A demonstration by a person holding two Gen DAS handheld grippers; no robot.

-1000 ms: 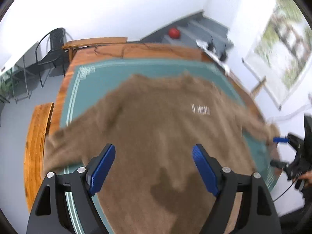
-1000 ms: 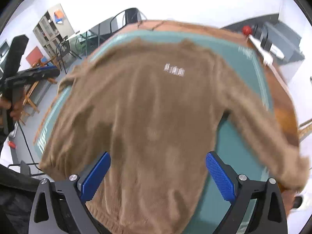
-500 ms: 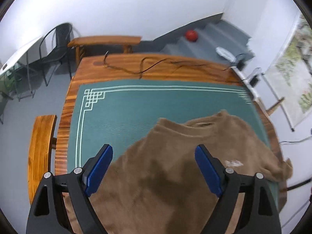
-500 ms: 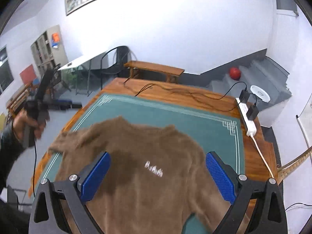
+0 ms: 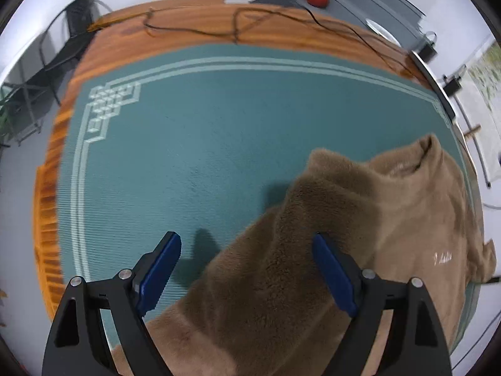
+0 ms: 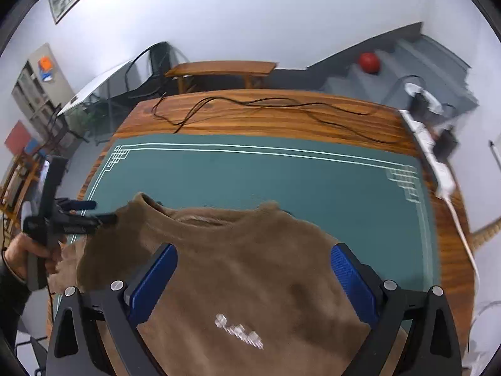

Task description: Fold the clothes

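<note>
Both hand-held grippers had their blue jaws wide apart, and neither one held anything. The left hand-held gripper (image 5: 247, 277) pointed down at the green mat (image 5: 203, 144) on the wooden worktop (image 5: 194, 36). Its left jaw was over bare mat. Its right jaw was over fuzzy brown cloth. That cloth was a brown sweater (image 5: 360, 225), and it lay to the right of this hand-held gripper, near the right edge of the mat. One sleeve (image 5: 250, 297) ran as a long strip from the shoulder down toward the near edge, and it passed between the open jaws. No pad pressed on it.

From the other side, the right hand-held gripper (image 6: 253, 285) hung over the chest of the sweater (image 6: 250, 266), just above the small white letters (image 6: 239, 332). The collar (image 6: 200, 219) pointed away, toward the far side of the worktop (image 6: 281, 116), so the sweater's long way ran from near to far. The mat (image 6: 250, 175) past the collar was bare.

The left hand-held gripper (image 6: 75, 216) showed in this view too, held in a hand (image 6: 28, 250) by the sweater's left shoulder. So the left one was nearer that sleeve, and the right one was nearer the body. I think the sleeve would be folded in first, and the left hand-held gripper was best placed to pinch it.
</note>
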